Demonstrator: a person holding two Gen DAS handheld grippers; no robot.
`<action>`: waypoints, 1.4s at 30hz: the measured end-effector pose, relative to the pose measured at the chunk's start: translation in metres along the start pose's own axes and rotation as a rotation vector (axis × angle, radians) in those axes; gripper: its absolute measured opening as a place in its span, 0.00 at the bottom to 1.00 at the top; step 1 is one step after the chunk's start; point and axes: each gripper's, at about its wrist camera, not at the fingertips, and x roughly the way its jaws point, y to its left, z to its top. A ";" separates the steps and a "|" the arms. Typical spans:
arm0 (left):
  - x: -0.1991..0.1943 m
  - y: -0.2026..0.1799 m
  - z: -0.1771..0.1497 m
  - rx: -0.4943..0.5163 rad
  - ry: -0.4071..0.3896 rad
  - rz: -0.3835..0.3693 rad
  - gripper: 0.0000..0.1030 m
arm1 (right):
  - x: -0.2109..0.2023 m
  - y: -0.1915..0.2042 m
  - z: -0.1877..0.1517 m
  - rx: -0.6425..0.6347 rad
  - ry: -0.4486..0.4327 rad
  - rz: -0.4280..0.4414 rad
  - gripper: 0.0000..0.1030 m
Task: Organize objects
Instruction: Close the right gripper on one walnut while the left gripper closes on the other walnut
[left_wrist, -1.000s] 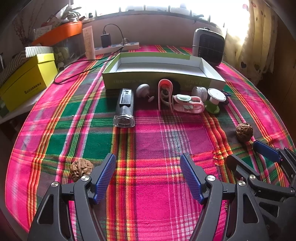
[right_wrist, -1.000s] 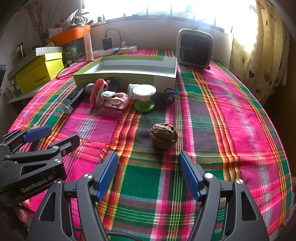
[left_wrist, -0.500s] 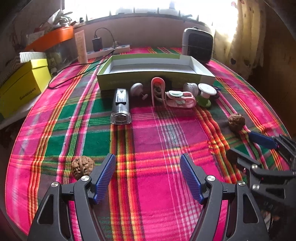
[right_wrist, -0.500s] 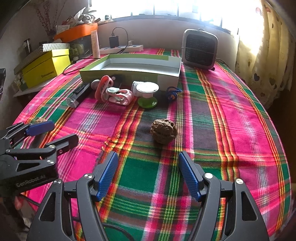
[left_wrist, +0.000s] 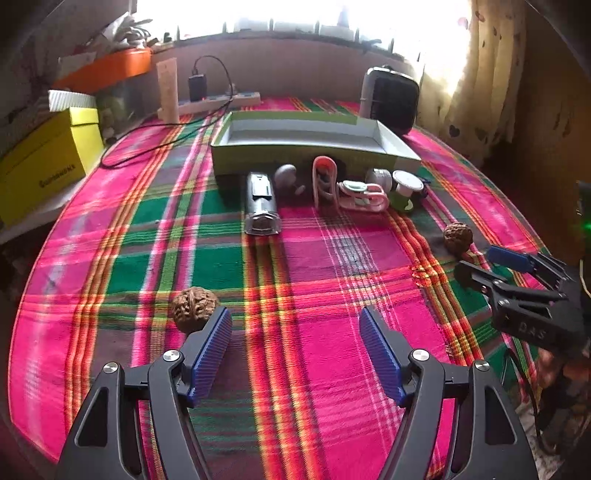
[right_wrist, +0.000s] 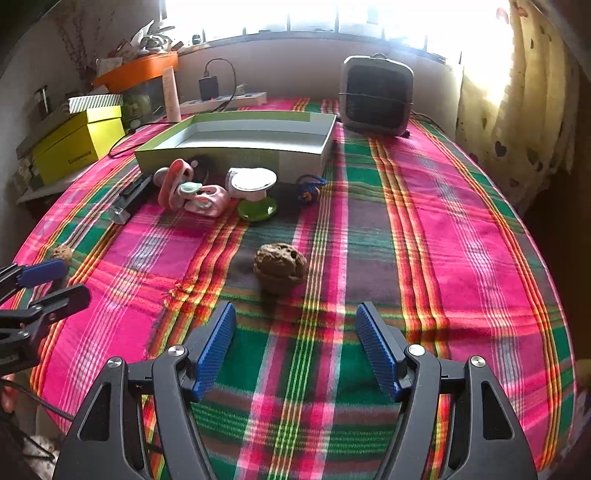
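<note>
A shallow green box (left_wrist: 314, 147) stands at the back of the plaid table; it also shows in the right wrist view (right_wrist: 240, 144). In front of it lie a silver torch (left_wrist: 261, 206), a grey knob (left_wrist: 286, 176), pink clips (left_wrist: 343, 188) and a green-and-white spool (left_wrist: 406, 190). One walnut (left_wrist: 194, 308) lies just ahead of my left gripper's left finger. My left gripper (left_wrist: 295, 347) is open and empty. A second walnut (right_wrist: 280, 266) lies just beyond my right gripper (right_wrist: 295, 343), which is open and empty.
A grey fan heater (right_wrist: 376, 96) stands at the back right. Yellow boxes (left_wrist: 48, 162) and an orange-lidded tank (left_wrist: 110, 74) are at the left. A power strip with a cable (left_wrist: 218, 99) lies behind the box. A small blue-and-orange item (right_wrist: 310, 186) lies by the spool.
Both grippers have pulled back and risen a little, so the table looks farther. The left walnut now sits closer to my left finger. Both grippers stay open.
</note>
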 end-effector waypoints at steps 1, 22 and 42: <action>-0.002 0.002 -0.001 -0.002 -0.008 0.001 0.69 | 0.002 0.000 0.002 -0.001 0.004 0.004 0.66; 0.001 0.027 0.000 -0.067 -0.048 -0.055 0.69 | 0.013 0.007 0.014 -0.056 -0.002 0.045 0.42; -0.023 0.039 0.012 -0.072 -0.143 -0.037 0.69 | 0.015 0.044 0.018 -0.121 -0.004 0.105 0.32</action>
